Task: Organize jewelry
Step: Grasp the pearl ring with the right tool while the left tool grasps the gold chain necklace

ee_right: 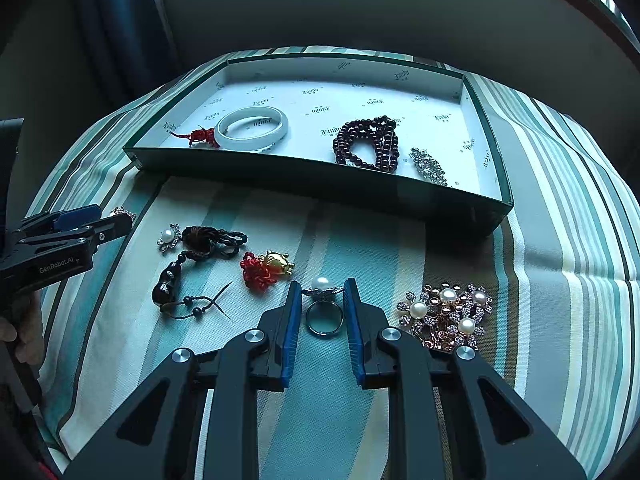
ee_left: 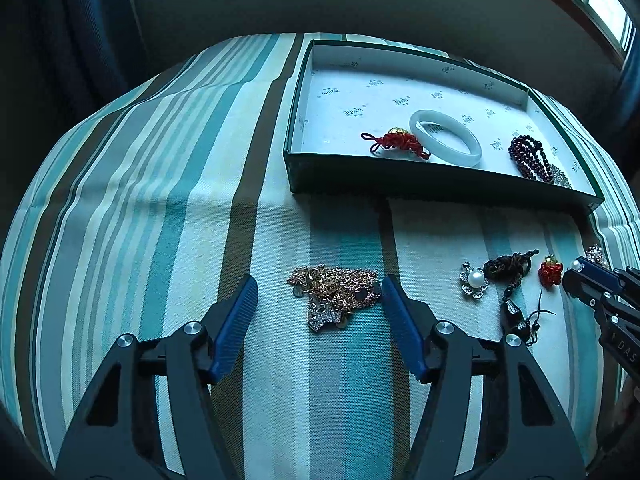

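Note:
A dark green box (ee_left: pixel 440 184) (ee_right: pixel 304 184) with white lining holds a white bangle (ee_left: pixel 445 137) (ee_right: pixel 253 127), a red knot charm (ee_left: pixel 400 143) (ee_right: pixel 202 136), dark red beads (ee_left: pixel 528 156) (ee_right: pixel 368 142) and a crystal piece (ee_right: pixel 427 167). My left gripper (ee_left: pixel 319 292) is open, its fingers either side of a gold chain pile (ee_left: pixel 336 294) on the cloth. My right gripper (ee_right: pixel 322 300) is partly closed around a pearl ring (ee_right: pixel 323 310), pads close to its sides; contact is unclear.
On the striped cloth lie a pearl flower brooch (ee_right: pixel 169 237), a dark knotted cord with black beads (ee_right: pixel 200 256), a red knot with gold charm (ee_right: pixel 266 268) and a pearl flower cluster (ee_right: pixel 448 314). The left gripper (ee_right: pixel 76 236) shows at the left edge.

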